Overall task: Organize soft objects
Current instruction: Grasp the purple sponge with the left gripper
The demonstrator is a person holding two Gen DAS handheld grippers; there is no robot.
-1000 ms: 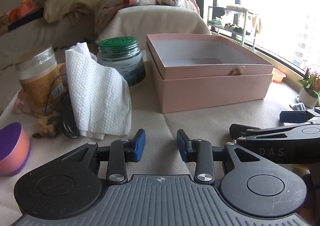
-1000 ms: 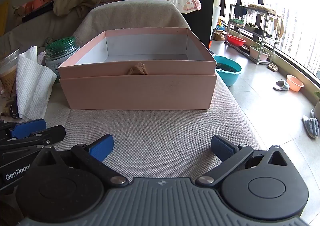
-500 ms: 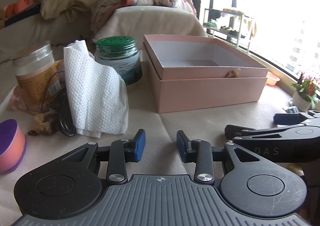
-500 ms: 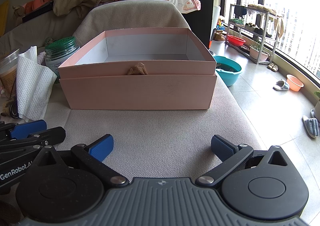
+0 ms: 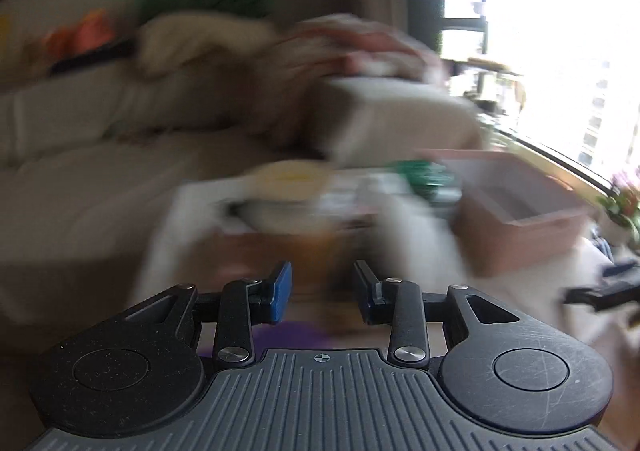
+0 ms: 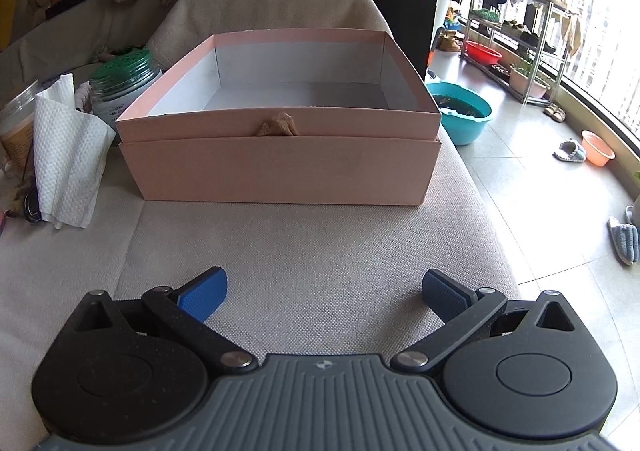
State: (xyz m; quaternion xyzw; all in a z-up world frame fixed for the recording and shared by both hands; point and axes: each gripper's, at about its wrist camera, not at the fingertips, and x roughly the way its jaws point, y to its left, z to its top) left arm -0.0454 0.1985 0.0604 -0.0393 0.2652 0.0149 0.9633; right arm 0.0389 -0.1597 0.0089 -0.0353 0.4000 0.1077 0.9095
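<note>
The left wrist view was badly blurred. The left gripper [image 5: 322,289] was seen with its blue pads a narrow gap apart and nothing between them. Beyond it only smeared shapes could be made out: a white paper towel [image 5: 420,235], a green jar lid [image 5: 424,171] and the pink box [image 5: 520,223] off to the right. A purple patch [image 5: 288,335] showed just under the fingers; what it was could not be told.

In the right wrist view the right gripper [image 6: 323,293] was held wide apart and empty above the beige cushion [image 6: 320,251]. The pink box [image 6: 280,167] stood straight ahead on the cushion, its white inside bare, with a small tan knot [image 6: 279,126] at the middle of its front edge. To the left of the box a jar with a green lid [image 6: 124,79] was seen, and beside that a crumpled paper towel [image 6: 66,163] was propped upright against a second jar [image 6: 16,123] at the frame's edge. A teal basin [image 6: 462,111] was seen on the floor to the right.
</note>
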